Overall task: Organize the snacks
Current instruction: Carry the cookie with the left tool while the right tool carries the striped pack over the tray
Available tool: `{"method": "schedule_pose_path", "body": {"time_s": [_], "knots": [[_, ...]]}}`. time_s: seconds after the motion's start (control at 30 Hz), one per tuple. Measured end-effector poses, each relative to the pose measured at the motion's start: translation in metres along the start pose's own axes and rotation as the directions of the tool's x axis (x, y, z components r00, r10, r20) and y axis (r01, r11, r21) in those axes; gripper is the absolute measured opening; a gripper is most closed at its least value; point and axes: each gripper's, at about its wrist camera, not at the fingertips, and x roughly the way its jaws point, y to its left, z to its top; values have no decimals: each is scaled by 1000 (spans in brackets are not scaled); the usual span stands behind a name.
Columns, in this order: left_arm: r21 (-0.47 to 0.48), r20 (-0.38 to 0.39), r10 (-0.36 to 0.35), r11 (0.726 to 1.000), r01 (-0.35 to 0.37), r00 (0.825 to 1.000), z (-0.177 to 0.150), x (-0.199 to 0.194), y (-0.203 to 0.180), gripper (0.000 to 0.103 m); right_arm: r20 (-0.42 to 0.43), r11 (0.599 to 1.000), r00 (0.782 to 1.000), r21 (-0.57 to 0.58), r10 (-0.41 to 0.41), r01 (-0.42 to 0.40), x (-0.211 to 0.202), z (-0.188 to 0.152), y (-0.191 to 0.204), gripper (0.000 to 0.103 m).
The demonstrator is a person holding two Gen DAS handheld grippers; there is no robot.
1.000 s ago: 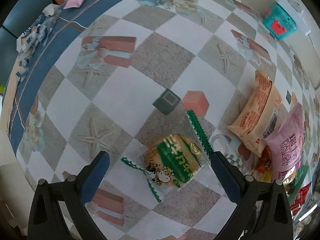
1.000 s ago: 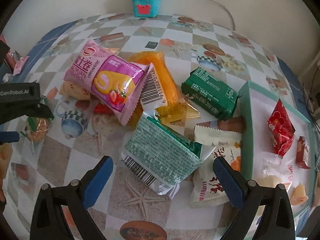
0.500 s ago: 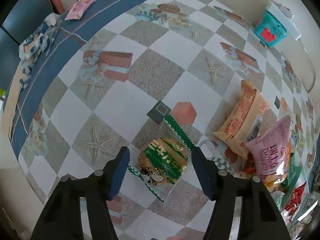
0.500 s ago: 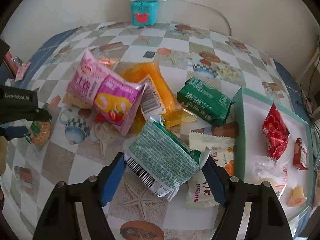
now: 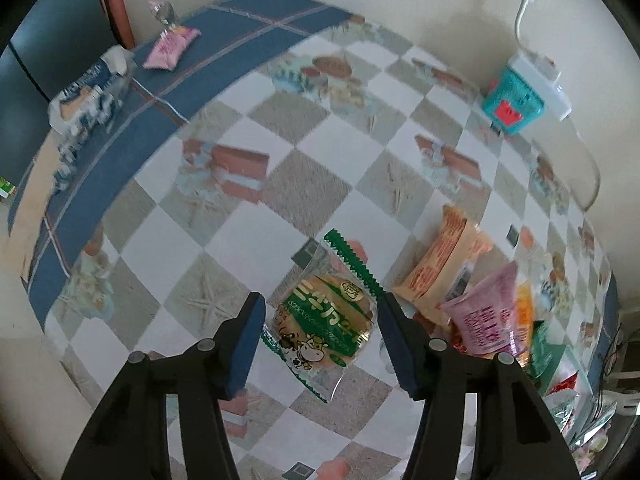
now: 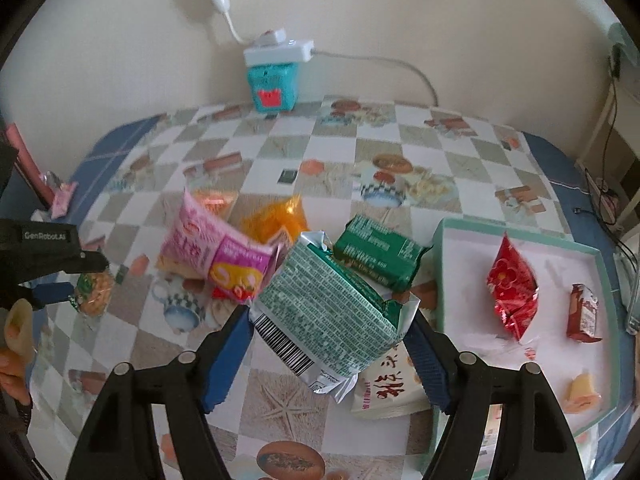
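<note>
Snacks sit in both tongs: the left tongs close partway round a round cow-print biscuit packet, the right tongs pinch a green barcode packet, lifted, likely bound for the tray at 3 o'clock. Beyond, toward 11 o'clock, loose packets litter the counter.

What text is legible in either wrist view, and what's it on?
"GenRobot.AI": left gripper body, seen in the right wrist view.
"DALIYUAN": pink snack bag, partly blurred.
Japanese lettering on the round cookie pack: visible, not reliably readable.
Chinese characters on the white packet: partly hidden, unreadable.
Fine print and barcode on the green-and-silver pack in the right gripper: too small.
Dark green pack, blue-and-white wrapper: blurred.
</note>
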Motion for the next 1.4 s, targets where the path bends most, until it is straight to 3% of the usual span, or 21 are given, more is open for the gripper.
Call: {"method": "schedule_pose_path", "body": {"time_s": [0.23,0.5,0.7,1.07,1.4], "knots": [[-1,67,-22,1000,23,997,3,-29,0,60,26,998,1000,57,-1,0,-15,8,-17,78],[50,119,-40,998,34,992,-5,-52,-25,60,33,978,999,210,-28,20,-27,12,-74,78],[113,133,-64,992,49,989,-19,-65,-55,60,34,947,991,300,-127,111,-37,9,-122,78],[256,151,-72,966,32,986,-52,-78,-116,60,-26,847,979,496,-203,189,-45,-14,-213,78],[434,101,-123,898,67,987,-100,-76,-188,60,-104,756,956,591,-273,281,-49,-38,-265,78]]}}
